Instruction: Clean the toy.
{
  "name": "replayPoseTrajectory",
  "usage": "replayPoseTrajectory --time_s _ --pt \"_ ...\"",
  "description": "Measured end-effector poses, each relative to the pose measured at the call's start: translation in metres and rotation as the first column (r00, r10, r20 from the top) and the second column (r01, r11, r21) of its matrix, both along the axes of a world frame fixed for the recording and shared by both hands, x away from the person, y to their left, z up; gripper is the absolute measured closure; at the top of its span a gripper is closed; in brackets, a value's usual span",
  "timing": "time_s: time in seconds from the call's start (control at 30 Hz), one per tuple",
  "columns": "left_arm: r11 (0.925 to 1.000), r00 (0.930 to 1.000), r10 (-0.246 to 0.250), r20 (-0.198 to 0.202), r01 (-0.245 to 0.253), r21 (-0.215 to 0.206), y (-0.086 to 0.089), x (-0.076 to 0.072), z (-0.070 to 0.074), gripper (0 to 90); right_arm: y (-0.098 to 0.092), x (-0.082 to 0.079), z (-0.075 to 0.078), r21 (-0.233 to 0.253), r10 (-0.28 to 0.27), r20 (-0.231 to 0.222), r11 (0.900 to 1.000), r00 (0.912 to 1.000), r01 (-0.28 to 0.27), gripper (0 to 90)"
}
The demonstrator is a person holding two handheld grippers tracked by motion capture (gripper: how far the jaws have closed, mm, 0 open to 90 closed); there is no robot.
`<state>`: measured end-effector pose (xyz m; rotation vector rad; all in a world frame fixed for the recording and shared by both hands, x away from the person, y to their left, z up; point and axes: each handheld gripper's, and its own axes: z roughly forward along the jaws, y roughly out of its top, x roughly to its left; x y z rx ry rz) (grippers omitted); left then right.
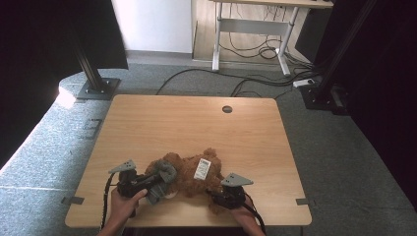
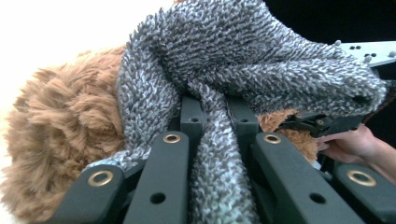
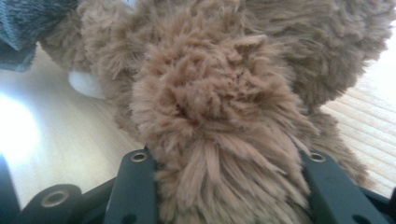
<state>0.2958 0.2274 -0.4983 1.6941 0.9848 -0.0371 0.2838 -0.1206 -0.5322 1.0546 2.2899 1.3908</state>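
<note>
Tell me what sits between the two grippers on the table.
In the high view, the brown plush toy lies between the left gripper and the right gripper. A grey knitted piece wraps its left end, a white tag on top.

Each gripper, left gripper (image 1: 158, 188) and right gripper (image 1: 216, 195), has a black body topped by a grey three-cornered plate with small dark screws. The black jaws carry brass-ringed holes and plain bores. A black cable (image 1: 104, 204) trails from each gripper toward the near edge; forearms are bare.
</note>
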Motion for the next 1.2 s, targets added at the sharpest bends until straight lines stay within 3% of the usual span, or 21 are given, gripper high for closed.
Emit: replayPoseTrajectory --time_s 0.23,0.53,0.7,0.8,0.87,0.93,0.97,1.03,1.1,1.2 --pt "0.9986 0.9996 0.016 0.025 -0.018 0.051 -0.021 0.02 0.002 80.2 -0.001 0.017 0.0 -0.03 -0.072 0.022 0.997 0.9971 0.073 59.3" --pt "0.9955 0.9991 0.036 0.022 -0.038 0.087 -0.045 0.062 0.007 80.0 -0.013 0.052 -0.001 -0.041 -0.179 0.058 0.983 0.9822 0.181 59.8" --pt "0.9976 0.9999 0.014 0.0 -0.014 0.068 -0.037 0.057 0.016 79.2 -0.017 0.051 -0.002 -0.034 -0.163 0.066 0.986 0.9844 0.166 60.0" --pt "0.995 0.9998 0.02 0.005 -0.021 0.098 -0.02 0.049 0.024 78.7 -0.021 0.045 -0.001 -0.03 -0.137 0.061 0.99 0.9887 0.139 60.0" --pt "0.9905 0.9977 0.068 0.01 -0.068 0.119 0.001 0.044 0.025 78.7 -0.022 0.043 -0.002 -0.025 -0.133 0.053 0.991 0.9896 0.135 60.0" --pt "0.9859 0.9919 0.126 -0.01 -0.124 0.112 0.02 0.042 0.022 78.7 -0.024 0.044 -0.002 -0.012 -0.13 0.042 0.991 0.9907 0.13 59.9" --pt "0.9789 0.9841 0.175 -0.029 -0.171 0.112 0.033 0.042 0.02 78.8 -0.024 0.045 -0.002 -0.009 -0.131 0.04 0.991 0.9906 0.131 59.9" --pt "0.9756 0.9763 0.209 -0.055 -0.205 0.08 0.045 0.042 0.019 78.9 -0.024 0.045 -0.002 -0.006 -0.131 0.038 0.991 0.9906 0.132 59.9" --pt "0.9806 0.9803 0.194 -0.039 -0.192 0.04 0.044 0.04 0.026 79.0 -0.024 0.045 -0.002 0.0 -0.132 0.033 0.991 0.9907 0.132 59.8" --pt "0.9924 0.9931 0.113 0.03 -0.114 0.045 0.009 0.041 0.049 79.1 -0.023 0.047 -0.002 0.015 -0.133 0.025 0.991 0.9908 0.133 59.8"
